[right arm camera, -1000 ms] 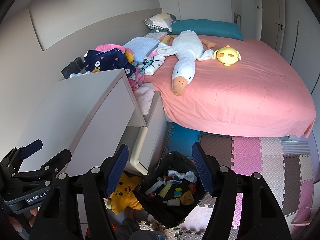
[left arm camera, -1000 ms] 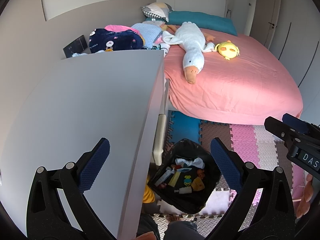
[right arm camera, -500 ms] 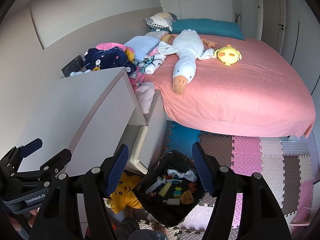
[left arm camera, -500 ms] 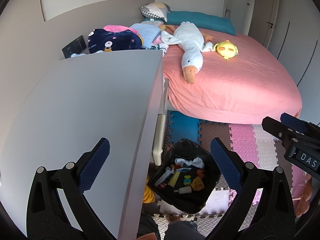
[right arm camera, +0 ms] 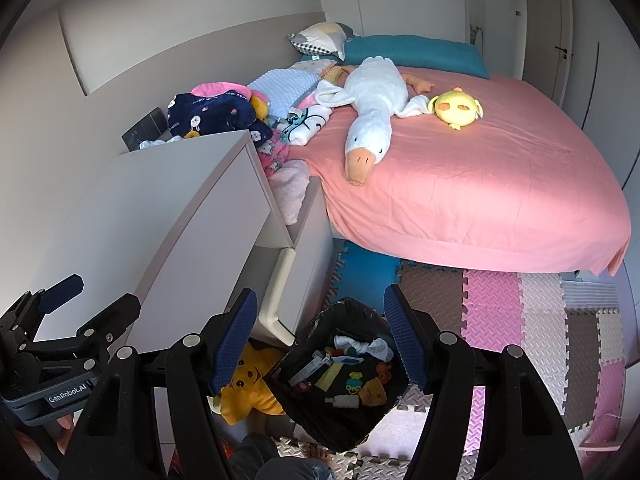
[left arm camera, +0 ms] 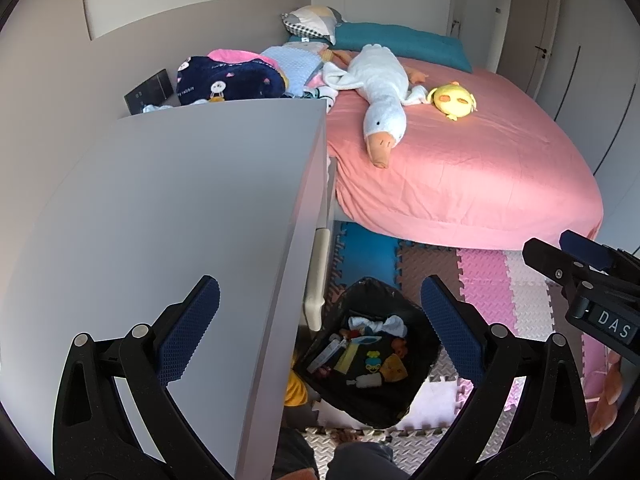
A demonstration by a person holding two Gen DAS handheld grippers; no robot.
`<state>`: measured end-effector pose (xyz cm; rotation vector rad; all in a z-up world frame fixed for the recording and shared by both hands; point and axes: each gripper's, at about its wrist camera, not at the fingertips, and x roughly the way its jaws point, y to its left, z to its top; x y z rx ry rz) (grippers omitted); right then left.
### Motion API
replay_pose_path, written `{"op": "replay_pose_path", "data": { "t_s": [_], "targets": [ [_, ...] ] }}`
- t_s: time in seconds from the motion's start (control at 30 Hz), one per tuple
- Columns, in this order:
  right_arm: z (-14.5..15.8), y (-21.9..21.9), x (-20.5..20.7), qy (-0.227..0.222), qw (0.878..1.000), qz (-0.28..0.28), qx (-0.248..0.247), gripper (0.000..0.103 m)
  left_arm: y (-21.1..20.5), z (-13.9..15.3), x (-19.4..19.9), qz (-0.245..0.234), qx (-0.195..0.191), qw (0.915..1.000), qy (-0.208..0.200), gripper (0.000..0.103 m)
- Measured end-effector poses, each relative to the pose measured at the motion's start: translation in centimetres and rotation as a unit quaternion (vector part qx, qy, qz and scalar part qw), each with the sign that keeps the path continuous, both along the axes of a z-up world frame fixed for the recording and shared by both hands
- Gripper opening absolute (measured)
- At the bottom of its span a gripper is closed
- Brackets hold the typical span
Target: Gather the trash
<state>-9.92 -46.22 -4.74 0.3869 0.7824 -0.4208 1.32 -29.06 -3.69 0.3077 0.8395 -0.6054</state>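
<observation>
A black trash bag (left arm camera: 372, 292) stands open on the floor mats beside the white cabinet; it also shows in the right wrist view (right arm camera: 352, 308). It holds several small bits of trash, among them a white crumpled cloth (right arm camera: 362, 346) and a yellow wrapper (left arm camera: 394, 368). My left gripper (left arm camera: 320, 320) is open and empty, held high over the cabinet's edge and the bag. My right gripper (right arm camera: 320, 336) is open and empty above the bag. Each gripper shows at the edge of the other's view.
A white cabinet top (left arm camera: 180, 208) fills the left. A pink bed (right arm camera: 460, 184) carries a white goose plush (right arm camera: 372, 112), a yellow chick plush (right arm camera: 456, 110) and piled clothes (right arm camera: 216, 114). A yellow plush (right arm camera: 248, 392) lies on the floor beside the bag. Coloured foam mats (right arm camera: 520, 320) cover the floor.
Almost nothing: both views drift very slightly, and both grippers stay open and empty above the bag.
</observation>
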Motion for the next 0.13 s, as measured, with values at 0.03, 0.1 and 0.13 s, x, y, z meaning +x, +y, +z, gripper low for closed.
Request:
{"op": "replay_pose_path", "data": {
  "t_s": [0.03,0.1,0.13],
  "targets": [
    [0.01,-0.01,0.04,0.0,1.0,0.0,0.0,0.067,0.0,0.01,0.0,0.0,0.0,1.0,-0.001,0.097],
    [0.02,0.0,0.05,0.0,1.0,-0.001,0.0,0.067,0.03,0.01,0.05,0.0,0.0,1.0,-0.001,0.097],
    [-0.02,0.09,-0.11,0.0,1.0,0.0,0.001,0.067,0.03,0.01,-0.03,-0.001,0.0,1.0,0.0,0.097]
  ]
}}
